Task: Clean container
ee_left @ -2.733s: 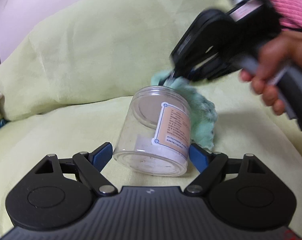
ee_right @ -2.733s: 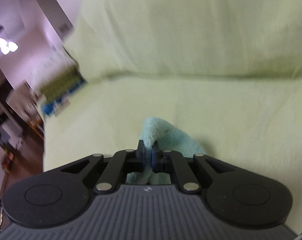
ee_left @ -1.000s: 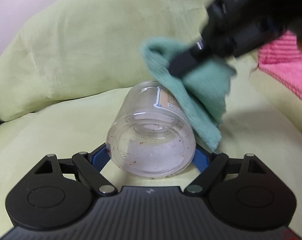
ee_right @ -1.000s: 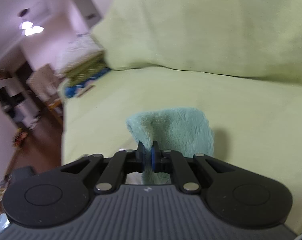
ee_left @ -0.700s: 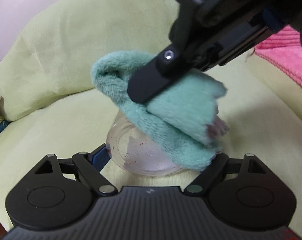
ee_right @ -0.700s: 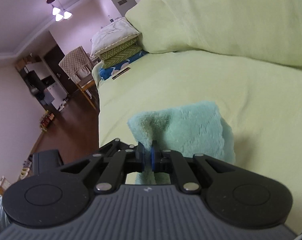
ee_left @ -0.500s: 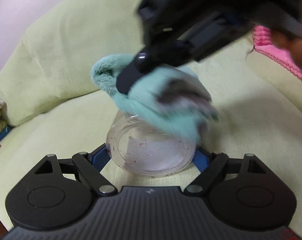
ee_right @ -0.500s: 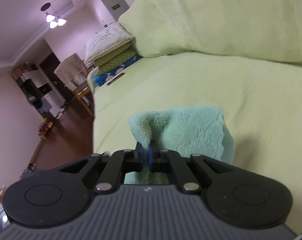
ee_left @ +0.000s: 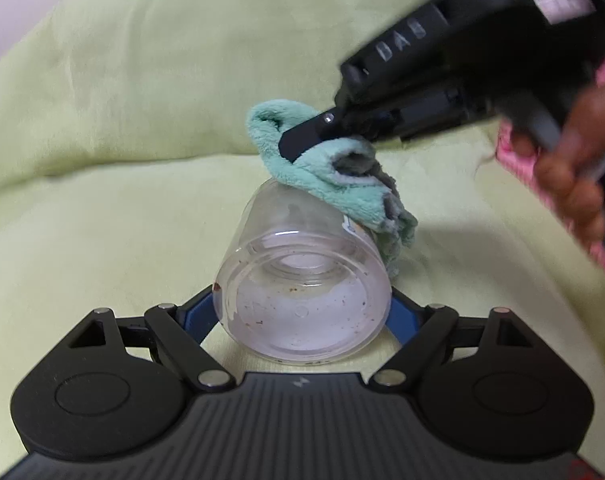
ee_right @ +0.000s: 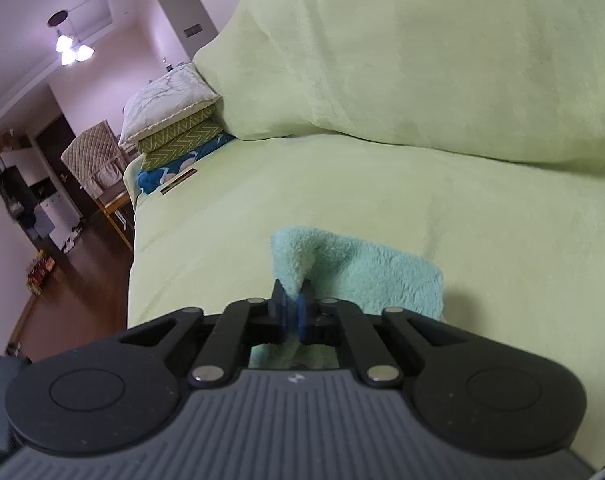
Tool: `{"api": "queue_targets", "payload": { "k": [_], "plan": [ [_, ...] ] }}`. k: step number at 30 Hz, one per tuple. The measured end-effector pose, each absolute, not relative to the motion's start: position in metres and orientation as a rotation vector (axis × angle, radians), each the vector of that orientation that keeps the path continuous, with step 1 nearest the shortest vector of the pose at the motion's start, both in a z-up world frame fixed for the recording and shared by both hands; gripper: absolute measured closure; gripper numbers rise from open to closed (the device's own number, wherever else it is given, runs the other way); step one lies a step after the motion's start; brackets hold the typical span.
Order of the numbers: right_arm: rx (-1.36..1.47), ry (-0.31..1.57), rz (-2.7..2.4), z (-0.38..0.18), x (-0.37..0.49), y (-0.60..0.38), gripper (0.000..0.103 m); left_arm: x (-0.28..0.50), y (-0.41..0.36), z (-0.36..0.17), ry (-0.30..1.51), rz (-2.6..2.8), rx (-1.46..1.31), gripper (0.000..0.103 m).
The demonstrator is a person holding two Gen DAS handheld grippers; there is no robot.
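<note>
A: Currently, where is the container (ee_left: 302, 280) relative to the green sofa cover (ee_left: 102, 240)?

B: Above it, on its side, clamped between the left gripper (ee_left: 302, 316) jaws.

A: Step in hand?

B: Wiping the outer wall. The right gripper (ee_right: 292, 308) pinches the teal cloth (ee_left: 334, 184), jaws easing open slightly, cloth between them.

A: Next move?

B: Probably retighten the pinch, then wipe inside, where specks remain.
</note>
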State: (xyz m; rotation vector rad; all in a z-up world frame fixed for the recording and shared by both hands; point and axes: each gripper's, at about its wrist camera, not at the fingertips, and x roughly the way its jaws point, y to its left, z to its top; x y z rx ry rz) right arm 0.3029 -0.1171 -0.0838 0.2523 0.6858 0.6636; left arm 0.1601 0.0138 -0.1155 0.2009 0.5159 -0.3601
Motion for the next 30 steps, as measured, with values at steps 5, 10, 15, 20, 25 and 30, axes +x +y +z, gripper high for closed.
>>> {"api": "queue_targets", "payload": {
  "k": [5,10,15,20,25,30],
  "plan": [
    [0.267,0.695,0.757,-0.069,0.276,-0.118,0.098,0.157,0.003,-0.118,0.484,-0.344,0.305,0.018],
    [0.267,0.740,0.841,-0.075,0.258,-0.107,0.098,0.159,-0.003,-0.121,0.474,-0.332,0.348,0.018],
    [0.240,0.743,0.825,-0.086,0.272,-0.097,0.101,0.158,-0.011,-0.126,0.450,-0.322,0.437,0.018],
    [0.180,0.693,0.741,-0.089,0.300,-0.094,0.103,0.163,-0.010,-0.127,0.440,-0.324,0.443,0.018],
    [0.199,0.667,0.669,-0.091,0.311,-0.106,0.103,0.166,-0.003,-0.124,0.468,-0.349,0.377,0.017],
    [0.277,0.654,0.650,-0.093,0.302,-0.121,0.102,0.164,0.021,-0.114,0.501,-0.454,0.143,0.013]
  ]
}}
